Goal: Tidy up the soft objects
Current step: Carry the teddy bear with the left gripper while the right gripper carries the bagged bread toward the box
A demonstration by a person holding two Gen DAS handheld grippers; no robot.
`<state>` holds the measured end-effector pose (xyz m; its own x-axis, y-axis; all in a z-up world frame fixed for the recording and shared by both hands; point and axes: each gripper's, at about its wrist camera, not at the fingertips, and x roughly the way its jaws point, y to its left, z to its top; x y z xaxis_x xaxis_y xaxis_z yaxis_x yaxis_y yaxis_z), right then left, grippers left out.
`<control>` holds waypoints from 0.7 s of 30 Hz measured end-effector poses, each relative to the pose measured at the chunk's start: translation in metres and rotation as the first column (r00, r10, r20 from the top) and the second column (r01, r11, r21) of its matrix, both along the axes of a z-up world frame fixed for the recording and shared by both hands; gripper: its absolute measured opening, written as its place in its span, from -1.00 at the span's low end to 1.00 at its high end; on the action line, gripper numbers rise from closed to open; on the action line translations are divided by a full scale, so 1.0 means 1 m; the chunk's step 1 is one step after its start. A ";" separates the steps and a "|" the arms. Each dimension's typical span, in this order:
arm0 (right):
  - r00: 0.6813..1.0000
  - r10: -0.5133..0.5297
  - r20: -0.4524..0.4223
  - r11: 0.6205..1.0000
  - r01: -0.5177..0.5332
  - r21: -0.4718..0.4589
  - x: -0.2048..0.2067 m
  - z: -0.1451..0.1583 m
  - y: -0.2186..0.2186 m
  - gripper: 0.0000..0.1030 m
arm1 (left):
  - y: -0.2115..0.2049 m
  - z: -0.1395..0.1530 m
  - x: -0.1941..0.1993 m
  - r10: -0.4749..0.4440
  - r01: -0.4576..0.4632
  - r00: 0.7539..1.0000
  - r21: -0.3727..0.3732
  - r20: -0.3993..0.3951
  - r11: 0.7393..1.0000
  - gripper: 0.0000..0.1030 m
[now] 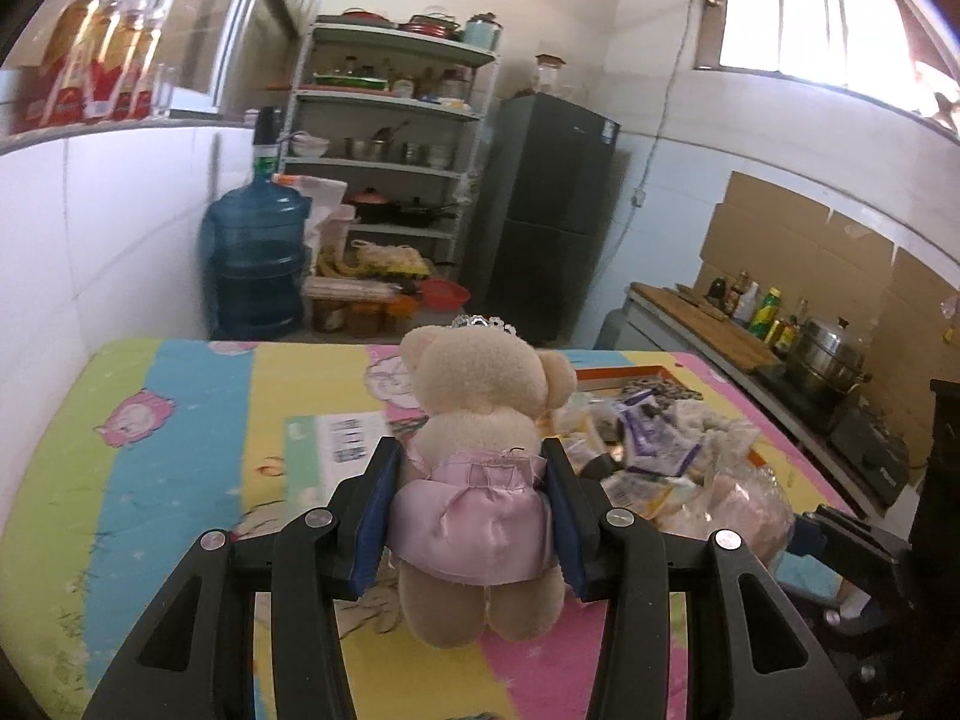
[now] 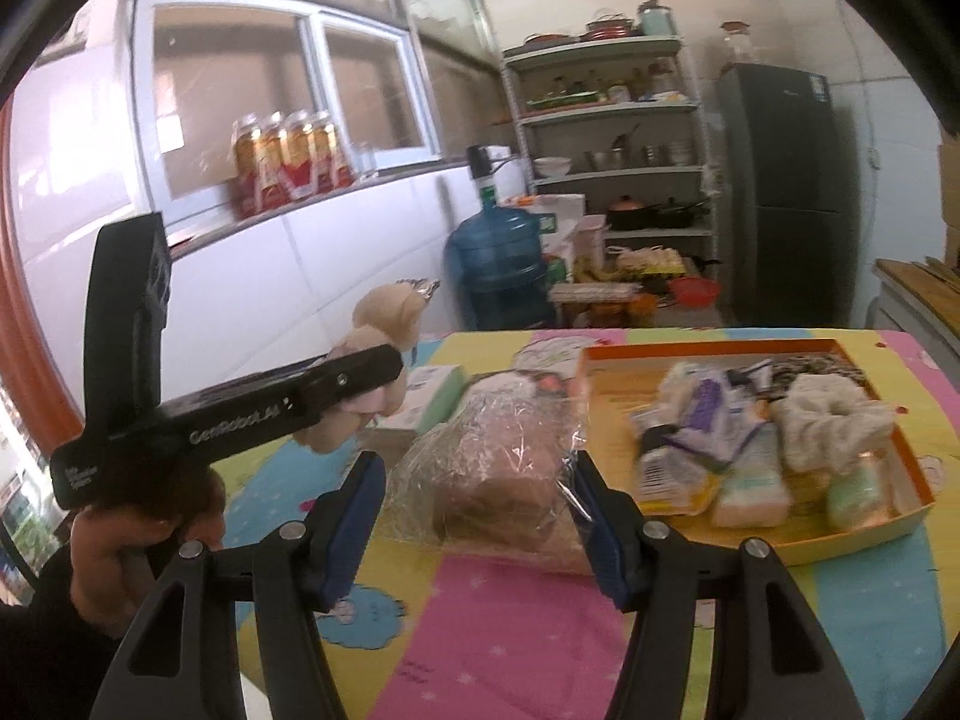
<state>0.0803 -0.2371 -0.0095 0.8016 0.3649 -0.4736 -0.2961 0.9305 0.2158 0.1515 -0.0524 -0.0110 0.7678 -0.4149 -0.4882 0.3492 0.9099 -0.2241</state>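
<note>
Here, a beige plush teddy bear in a lilac satin dress and small silver tiara [image 1: 483, 468] is shown clamped at the waist between the blue-padded fingers of the left gripper [image 1: 474, 480] and lifted clear of the table covered with a cartoon-printed cloth [image 1: 180, 450]. A slip is judged the chief risk: only the slick dress and yielding stuffing are pinched, so the bear may be squeezed out or rotated downward if the grip is relaxed or the gripper is swung sharply. A second risk is judged at the orange shallow cardboard tray [image 2: 900, 504], already crowded with small packets and a cream fluffy scrunchie [image 2: 828, 420]; those contents may be displaced, or the bear left perched on the rim, if it is set down there.

In the right wrist view, the bear is seen above the table's left edge, well apart from the tray near the far right corner. The right gripper [image 2: 480, 492] is held wide, nothing being gripped. A pinkish soft bundle wrapped in clear crinkled plastic [image 2: 504, 468] lies on the table just ahead of it, between the fingers' line; contact between its wrap and the right pad cannot be told. The loose wrap alone may be caught if the fingers are closed early.
</note>
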 end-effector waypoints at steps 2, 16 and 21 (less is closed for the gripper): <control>1.000 -0.018 0.005 1.000 0.018 0.004 0.000 0.001 -0.013 0.20 | -0.011 0.001 0.002 -0.012 0.012 1.000 0.001 -0.001 1.000 -0.08; 0.992 -0.126 0.023 0.992 0.125 0.028 0.013 0.000 -0.084 0.12 | -0.084 -0.005 0.024 -0.067 0.068 0.997 0.020 -0.025 0.997 -0.08; 0.994 -0.109 -0.031 0.988 0.111 0.104 0.016 -0.020 -0.102 0.12 | -0.095 -0.013 0.030 -0.069 0.070 0.997 0.020 -0.036 0.997 -0.08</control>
